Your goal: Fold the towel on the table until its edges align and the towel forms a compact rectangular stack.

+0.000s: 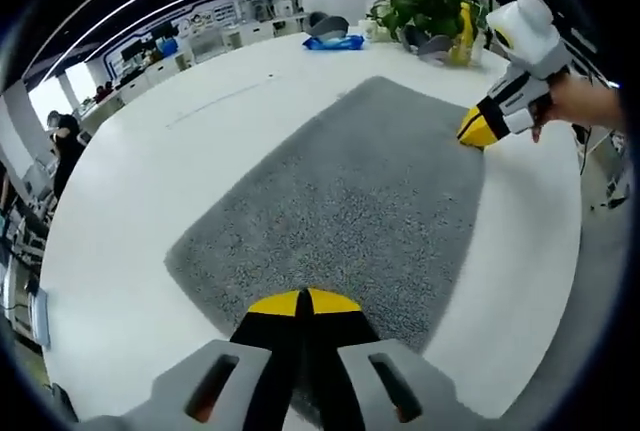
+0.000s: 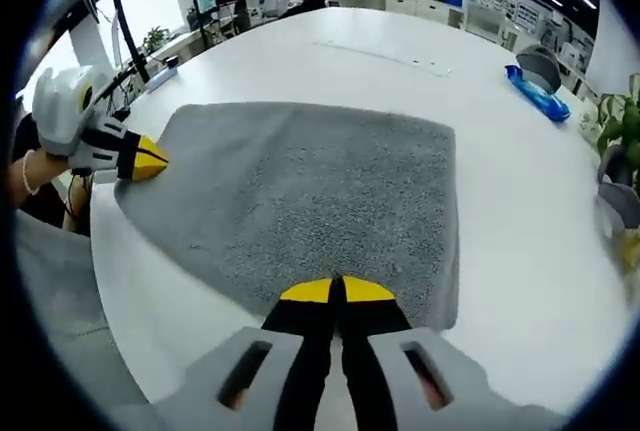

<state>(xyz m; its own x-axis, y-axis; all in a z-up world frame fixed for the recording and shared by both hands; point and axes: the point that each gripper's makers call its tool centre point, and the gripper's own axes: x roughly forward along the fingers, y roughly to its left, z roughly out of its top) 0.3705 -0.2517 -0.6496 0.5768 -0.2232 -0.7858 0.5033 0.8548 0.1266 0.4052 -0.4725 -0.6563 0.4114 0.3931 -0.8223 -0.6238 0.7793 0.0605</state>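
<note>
A grey towel point(image 1: 350, 201) lies flat and unfolded on the round white table point(image 1: 150, 181). In the left gripper view my left gripper point(image 1: 305, 303) has its jaws together on the towel's near edge. My right gripper point(image 1: 480, 129) comes in from the right, held by a hand, its yellow tips pinched at the towel's far right corner. In the right gripper view the towel point(image 2: 320, 191) spreads ahead, and my right gripper point(image 2: 337, 291) is shut on its near edge. There my left gripper point(image 2: 148, 159) pinches the left corner.
A blue packet point(image 1: 335, 42) point(image 2: 537, 93), a potted plant point(image 1: 425, 1), a yellow bottle point(image 1: 464, 36) and grey bowls point(image 2: 545, 63) stand at the table's far side. The table edge point(image 2: 130, 281) runs close behind both grippers. People and desks fill the background.
</note>
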